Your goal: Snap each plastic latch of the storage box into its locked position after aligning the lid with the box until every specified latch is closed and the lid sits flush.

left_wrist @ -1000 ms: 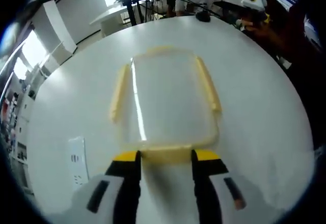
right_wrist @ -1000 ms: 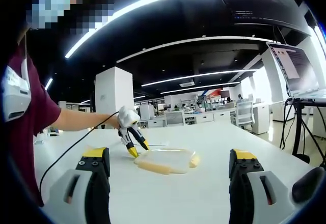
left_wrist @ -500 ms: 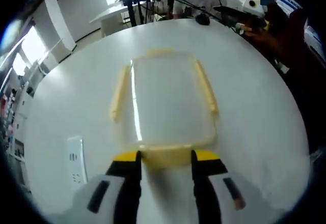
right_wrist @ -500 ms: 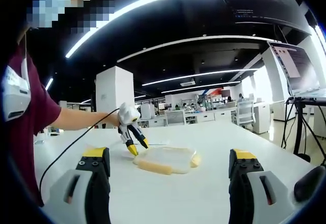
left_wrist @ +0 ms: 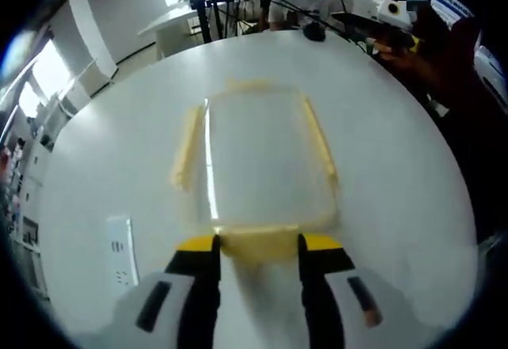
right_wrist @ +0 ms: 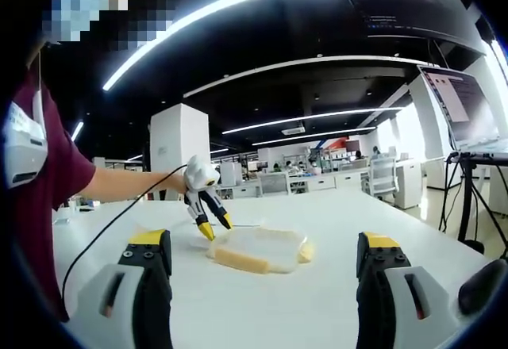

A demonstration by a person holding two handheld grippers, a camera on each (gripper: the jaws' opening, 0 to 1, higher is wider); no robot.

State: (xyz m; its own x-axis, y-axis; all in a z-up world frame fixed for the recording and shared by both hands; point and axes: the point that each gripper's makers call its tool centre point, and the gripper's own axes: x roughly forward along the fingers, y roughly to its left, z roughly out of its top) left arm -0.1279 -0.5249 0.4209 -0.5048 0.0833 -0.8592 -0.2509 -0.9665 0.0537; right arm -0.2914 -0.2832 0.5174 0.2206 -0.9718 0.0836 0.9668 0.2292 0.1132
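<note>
step: left gripper (left_wrist: 256, 243) jaws parted, straddling near latch (left_wrist: 258, 242) of storage box (left_wrist: 258, 155) | right gripper (right_wrist: 264, 246) hanging wide open, well apart | next: pressing latch down until flush

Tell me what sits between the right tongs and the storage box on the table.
Nothing visible. In the right gripper view, only bare white table lies between the open right tongs and the storage box. The left tongs hang at the box's far-left end, off that path.
</note>
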